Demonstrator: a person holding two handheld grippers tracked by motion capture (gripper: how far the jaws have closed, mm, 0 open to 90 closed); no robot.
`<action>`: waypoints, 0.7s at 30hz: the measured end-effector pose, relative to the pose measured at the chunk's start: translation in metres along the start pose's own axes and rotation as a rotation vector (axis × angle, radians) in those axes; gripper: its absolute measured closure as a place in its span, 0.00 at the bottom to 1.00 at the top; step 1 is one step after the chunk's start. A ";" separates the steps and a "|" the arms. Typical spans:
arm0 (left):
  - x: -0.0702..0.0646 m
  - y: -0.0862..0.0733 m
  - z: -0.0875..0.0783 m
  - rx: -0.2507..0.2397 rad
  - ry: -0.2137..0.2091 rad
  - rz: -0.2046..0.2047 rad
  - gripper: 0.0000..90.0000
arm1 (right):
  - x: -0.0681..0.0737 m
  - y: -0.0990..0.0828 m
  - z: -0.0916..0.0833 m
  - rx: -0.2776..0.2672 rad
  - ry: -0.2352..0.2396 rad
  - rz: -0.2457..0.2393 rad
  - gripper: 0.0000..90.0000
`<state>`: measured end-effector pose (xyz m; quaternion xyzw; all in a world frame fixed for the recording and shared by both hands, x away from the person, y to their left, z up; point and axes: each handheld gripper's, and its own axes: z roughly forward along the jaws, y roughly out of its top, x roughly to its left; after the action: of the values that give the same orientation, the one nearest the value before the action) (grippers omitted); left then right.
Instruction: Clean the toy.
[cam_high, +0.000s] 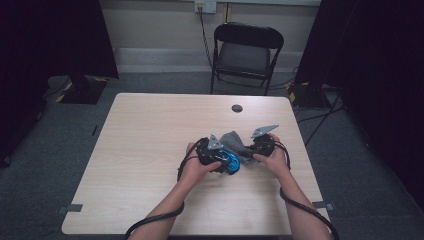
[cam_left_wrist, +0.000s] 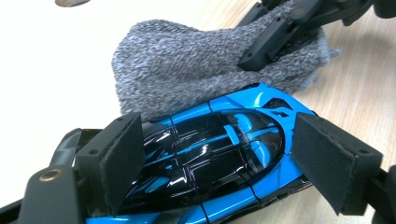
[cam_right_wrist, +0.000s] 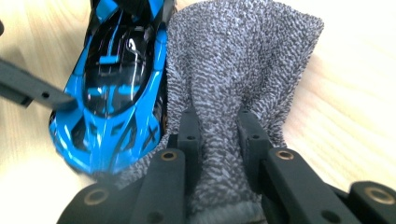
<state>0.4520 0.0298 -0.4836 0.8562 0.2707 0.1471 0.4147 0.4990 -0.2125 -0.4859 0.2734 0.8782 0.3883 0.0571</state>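
A glossy blue and black toy car (cam_high: 234, 164) lies on the wooden table (cam_high: 150, 150), right of centre. My left gripper (cam_high: 226, 161) is shut on it; in the left gripper view both pads (cam_left_wrist: 121, 158) press on the sides of the car (cam_left_wrist: 224, 158). Beside it lies a grey knitted cloth (cam_high: 233, 140), and one edge runs under the car's nose (cam_right_wrist: 116, 79). My right gripper (cam_right_wrist: 218, 116) is shut on a fold of this cloth (cam_right_wrist: 243, 56). It comes in from the right in the high view (cam_high: 248, 148). The two grippers are close together.
A black folding chair (cam_high: 246, 52) stands beyond the far edge of the table. A round cable hole (cam_high: 237, 108) is in the tabletop near that edge. Dark curtains hang on both sides, and cables run across the floor at the right.
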 end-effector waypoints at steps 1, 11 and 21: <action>0.000 0.000 0.000 -0.001 -0.001 -0.002 0.19 | 0.000 -0.001 -0.001 0.002 0.000 -0.001 0.84; 0.000 0.000 0.000 0.006 0.006 0.001 0.19 | 0.004 -0.012 -0.013 0.008 0.003 0.019 0.84; 0.000 0.000 0.000 0.003 0.010 0.005 0.19 | 0.010 -0.025 -0.024 0.000 0.007 0.031 0.83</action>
<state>0.4516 0.0297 -0.4839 0.8567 0.2708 0.1522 0.4118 0.4727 -0.2364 -0.4863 0.2858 0.8740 0.3900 0.0477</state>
